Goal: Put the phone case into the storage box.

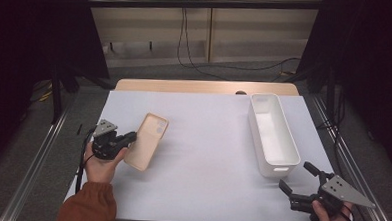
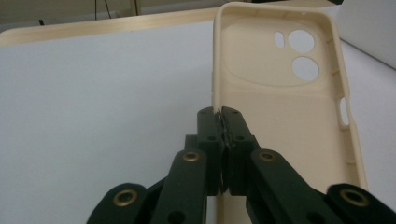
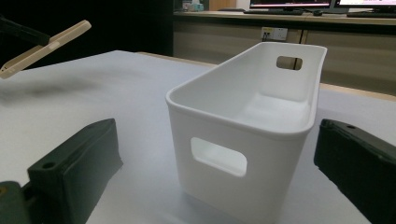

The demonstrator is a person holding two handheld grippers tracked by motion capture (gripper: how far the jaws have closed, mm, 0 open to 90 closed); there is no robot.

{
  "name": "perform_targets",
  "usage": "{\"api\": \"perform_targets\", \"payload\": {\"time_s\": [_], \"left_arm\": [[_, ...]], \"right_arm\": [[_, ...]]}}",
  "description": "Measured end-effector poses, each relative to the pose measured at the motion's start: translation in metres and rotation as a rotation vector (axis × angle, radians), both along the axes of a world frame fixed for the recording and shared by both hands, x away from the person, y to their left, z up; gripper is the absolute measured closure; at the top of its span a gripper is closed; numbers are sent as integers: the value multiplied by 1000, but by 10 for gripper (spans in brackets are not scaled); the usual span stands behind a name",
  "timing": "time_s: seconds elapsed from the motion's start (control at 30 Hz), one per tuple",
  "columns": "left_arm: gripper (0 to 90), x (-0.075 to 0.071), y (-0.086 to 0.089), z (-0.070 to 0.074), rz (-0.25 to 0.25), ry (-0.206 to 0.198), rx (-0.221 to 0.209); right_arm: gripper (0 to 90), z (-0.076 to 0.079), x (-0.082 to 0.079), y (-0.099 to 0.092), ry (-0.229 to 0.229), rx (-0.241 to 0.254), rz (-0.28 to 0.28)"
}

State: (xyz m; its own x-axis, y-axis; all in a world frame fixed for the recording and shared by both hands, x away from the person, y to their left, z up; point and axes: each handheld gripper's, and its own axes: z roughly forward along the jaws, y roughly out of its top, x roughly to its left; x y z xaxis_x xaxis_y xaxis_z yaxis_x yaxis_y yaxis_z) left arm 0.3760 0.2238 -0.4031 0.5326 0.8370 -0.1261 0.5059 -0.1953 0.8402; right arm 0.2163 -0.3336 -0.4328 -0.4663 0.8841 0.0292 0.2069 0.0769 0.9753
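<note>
High view: white bin [image 1: 274, 134] holds nothing.

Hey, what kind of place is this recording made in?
Probably a lab or office test room: a table under a white sheet inside a metal frame, trailing wall cables, and desks with monitors behind the white bin.

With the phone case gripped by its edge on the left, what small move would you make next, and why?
Probably carry the phone case rightward toward the white bin. The left hand-held gripper is shut on the case's rim and holds it off the table, the bin is empty, and the right hand-held gripper waits open beside the bin.
</note>
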Motion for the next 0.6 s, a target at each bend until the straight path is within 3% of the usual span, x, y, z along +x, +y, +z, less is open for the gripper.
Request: {"api": "perform_targets", "payload": {"time_s": [0.3, 0.6], "left_arm": [[877, -5, -11, 5, -27, -14, -25], [877, -10, -39, 11, -85, -33, -19]], "right_arm": [[0, 3, 2, 0, -14, 2, -8], [0, 15, 8, 6, -19, 7, -18]]}}
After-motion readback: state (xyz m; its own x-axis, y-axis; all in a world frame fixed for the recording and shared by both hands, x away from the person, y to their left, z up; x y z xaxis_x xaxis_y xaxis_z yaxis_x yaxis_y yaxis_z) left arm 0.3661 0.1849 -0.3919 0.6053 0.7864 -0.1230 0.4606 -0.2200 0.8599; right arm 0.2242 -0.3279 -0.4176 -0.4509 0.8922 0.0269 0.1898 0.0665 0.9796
